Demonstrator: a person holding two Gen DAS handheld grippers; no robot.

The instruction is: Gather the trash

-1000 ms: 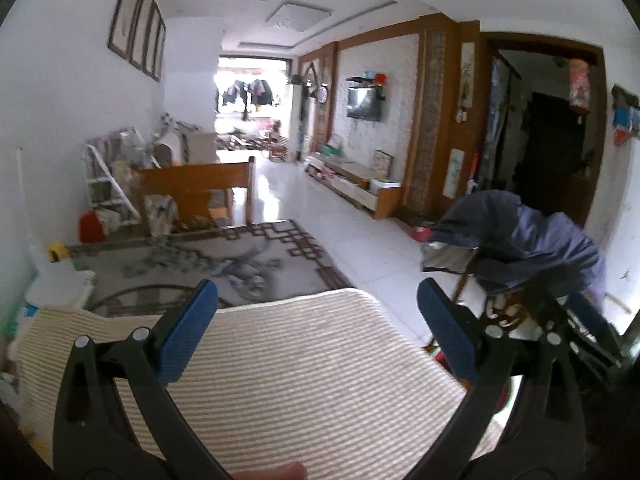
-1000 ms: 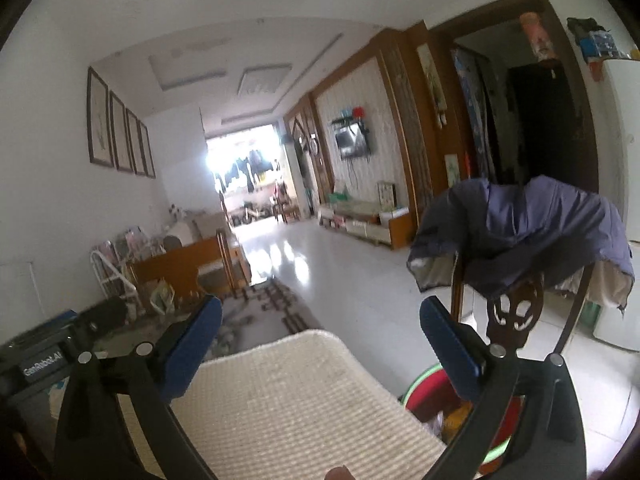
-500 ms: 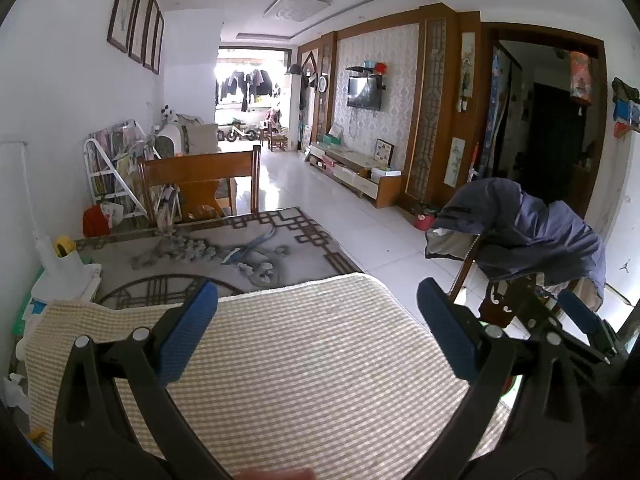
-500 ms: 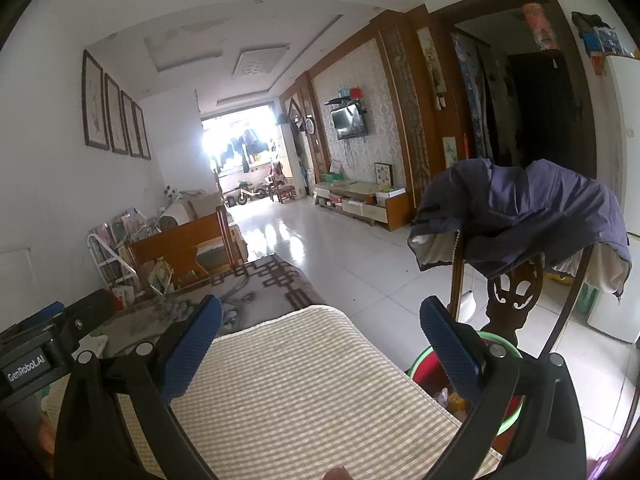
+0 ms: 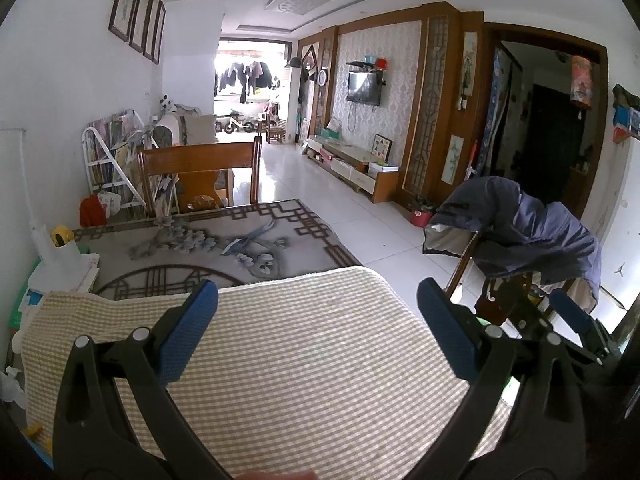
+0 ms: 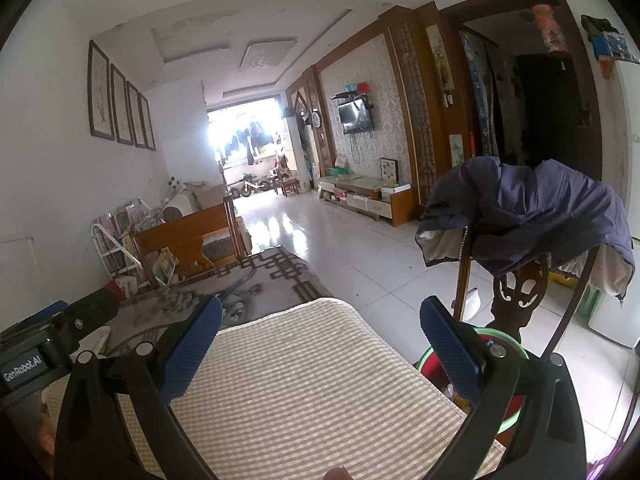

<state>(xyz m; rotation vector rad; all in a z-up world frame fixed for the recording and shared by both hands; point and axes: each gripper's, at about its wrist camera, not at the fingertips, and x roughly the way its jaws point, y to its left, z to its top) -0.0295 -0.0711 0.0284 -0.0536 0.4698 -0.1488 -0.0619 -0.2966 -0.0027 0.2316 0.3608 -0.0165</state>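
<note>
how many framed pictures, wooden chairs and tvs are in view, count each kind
dark-framed wall pictures: 4
brown wooden chairs: 2, one at the table's far end, one draped with a navy jacket
black wall-mounted tv: 1
total: 7

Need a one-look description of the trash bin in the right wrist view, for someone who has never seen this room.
Start at the carved wooden chair draped with a dark blue jacket, right of the checked tablecloth. On the floor at its foot, partly behind the right gripper, sits the bin. It is the only red container with a bright green rim.
</note>
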